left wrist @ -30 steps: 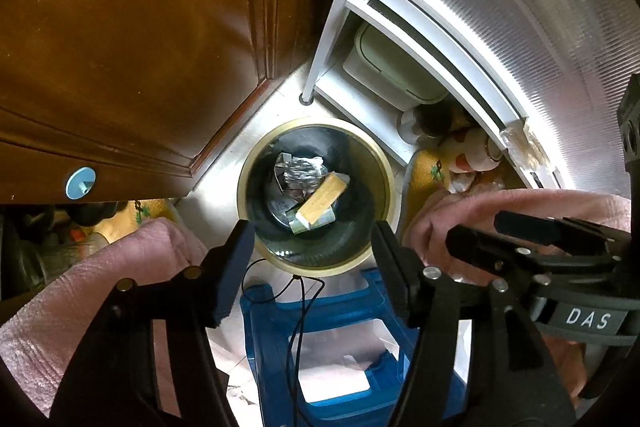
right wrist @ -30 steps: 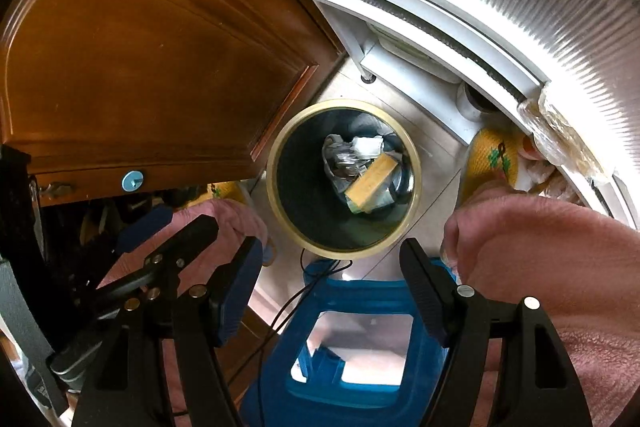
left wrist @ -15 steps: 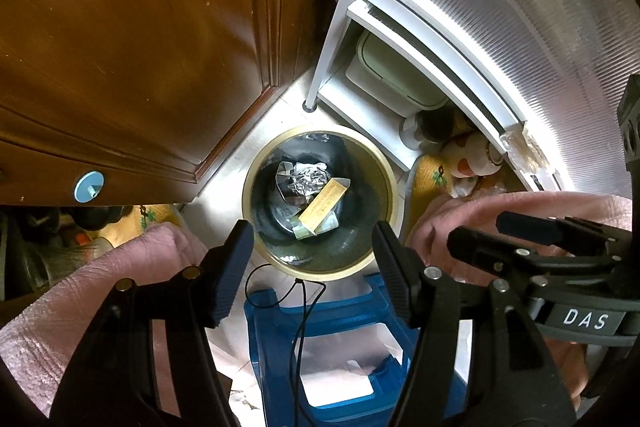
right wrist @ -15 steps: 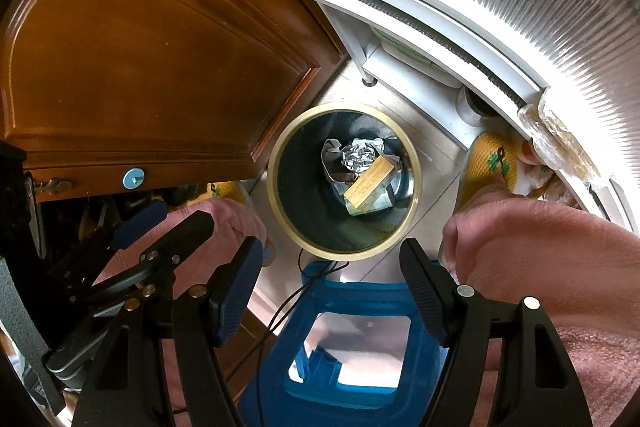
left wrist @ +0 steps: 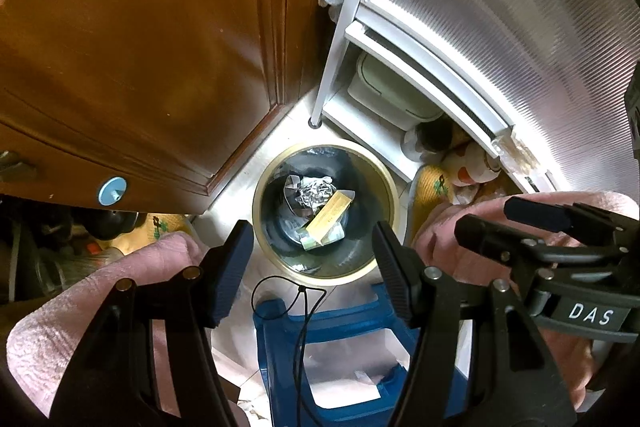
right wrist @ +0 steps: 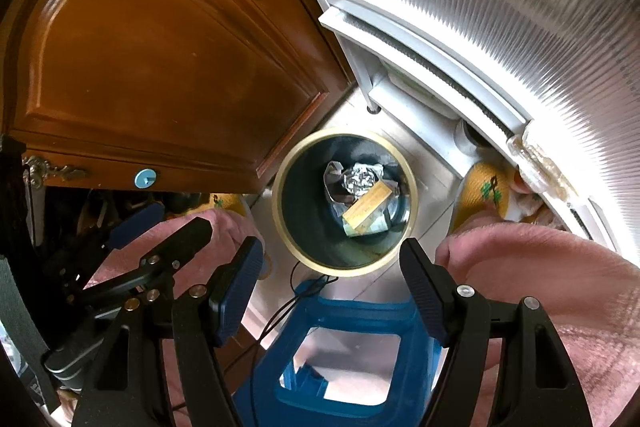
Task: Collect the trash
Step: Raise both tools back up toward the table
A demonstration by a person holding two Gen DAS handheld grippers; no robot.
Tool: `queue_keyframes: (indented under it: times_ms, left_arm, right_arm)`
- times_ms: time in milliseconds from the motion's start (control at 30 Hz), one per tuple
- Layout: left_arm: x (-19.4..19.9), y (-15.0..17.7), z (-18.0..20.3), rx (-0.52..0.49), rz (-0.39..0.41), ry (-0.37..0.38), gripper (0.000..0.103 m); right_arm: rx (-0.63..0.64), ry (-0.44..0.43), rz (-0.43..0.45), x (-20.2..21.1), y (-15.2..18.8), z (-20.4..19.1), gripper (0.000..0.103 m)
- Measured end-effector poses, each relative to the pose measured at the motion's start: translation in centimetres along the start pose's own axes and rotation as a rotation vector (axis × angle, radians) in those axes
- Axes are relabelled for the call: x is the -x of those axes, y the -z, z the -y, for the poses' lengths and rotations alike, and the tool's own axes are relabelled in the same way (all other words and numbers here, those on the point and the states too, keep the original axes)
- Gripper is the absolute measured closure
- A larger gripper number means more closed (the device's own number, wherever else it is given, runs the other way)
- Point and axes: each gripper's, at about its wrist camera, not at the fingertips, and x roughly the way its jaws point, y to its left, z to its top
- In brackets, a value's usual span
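Both the left gripper [left wrist: 310, 267] and right gripper [right wrist: 330, 285] were held released above the trash bin [right wrist: 412, 195], where crumpled foil [right wrist: 360, 177] and what seemed a cardboard piece [right wrist: 366, 207] lay.

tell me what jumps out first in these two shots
The round bin with a gold rim sits on the floor in the middle, holding crumpled foil and a tan box. Both grippers, left and right, hang open above it, over a blue stool.

Left gripper [left wrist: 312, 263] aimed downward, jaws spread wide, nothing between its 2 fingers. Right gripper [right wrist: 330, 285] alongside, same downward pose, jaws wide apart, empty.
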Motion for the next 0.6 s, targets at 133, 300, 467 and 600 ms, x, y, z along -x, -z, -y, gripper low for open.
queue_keyframes:
  times_ms: [133, 300, 467, 600]
  left_arm:
    - [2.8, 0.1, 0.0, 0.005, 0.036, -0.01, 0.044]
    - [7.8, -0.3, 0.3, 0.0, 0.108, -0.031, 0.044]
    - [13.3, -1.3, 1.2, -0.017, 0.158, -0.009, 0.044]
    - [17.3, -2.1, 2.5, -0.047, 0.209, 0.013, 0.044]
  right_arm:
    - [0.021, -0.004, 0.057, 2.2, 0.5, -0.7, 0.031]
    - [0.053, -0.028, 0.159, 7.0, 1.4, -1.4, 0.031]
    - [0.114, -0.042, 0.267, 12.5, 2.4, -2.5, 0.031]
    - [0.188, -0.054, 0.376, 18.2, 3.1, -3.6, 0.031]
